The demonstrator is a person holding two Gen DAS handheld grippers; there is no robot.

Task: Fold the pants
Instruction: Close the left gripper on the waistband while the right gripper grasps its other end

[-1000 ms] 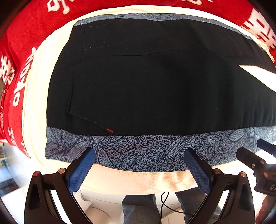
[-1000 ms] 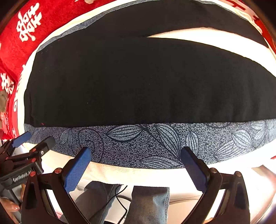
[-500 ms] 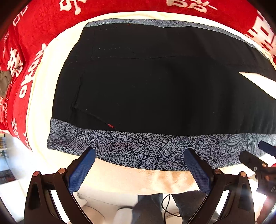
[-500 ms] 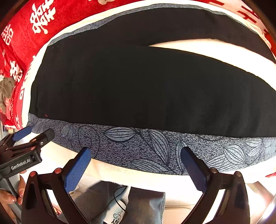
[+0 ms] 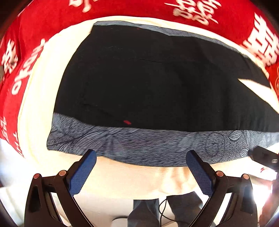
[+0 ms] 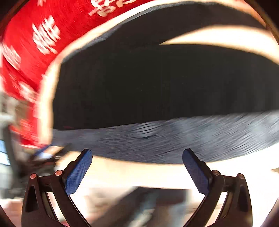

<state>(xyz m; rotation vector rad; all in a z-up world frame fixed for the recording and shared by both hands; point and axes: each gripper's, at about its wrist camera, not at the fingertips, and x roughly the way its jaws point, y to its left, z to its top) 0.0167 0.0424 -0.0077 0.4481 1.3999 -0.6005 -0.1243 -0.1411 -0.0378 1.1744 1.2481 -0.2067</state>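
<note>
Black pants (image 5: pixel 148 83) with a grey leaf-print side stripe (image 5: pixel 139 145) lie flat on a cream sheet (image 5: pixel 122 174). My left gripper (image 5: pixel 141 155) stands open just short of the stripe's near edge, nothing between its blue pads. In the right wrist view the same pants (image 6: pixel 148 90) and stripe (image 6: pixel 174 141) are smeared by motion blur. My right gripper (image 6: pixel 137 153) is open at the stripe's near edge, empty. A cream wedge (image 6: pixel 218 36) shows between the two legs at upper right. The right gripper's tip (image 5: pixel 263 157) shows at the left view's right edge.
A red blanket with white characters (image 5: pixel 122 10) lies beyond the cream sheet, along the far side and left. A person's jeans-clad legs (image 5: pixel 144 213) and a thin black cable (image 5: pixel 162 209) show below the bed edge. The left gripper (image 6: pixel 43 157) appears blurred at the right view's left.
Both grippers have drawn back and shifted, so the pants sit farther off and more to the right in each view. The right wrist view has gone blurry from fast motion. Both stay open.
</note>
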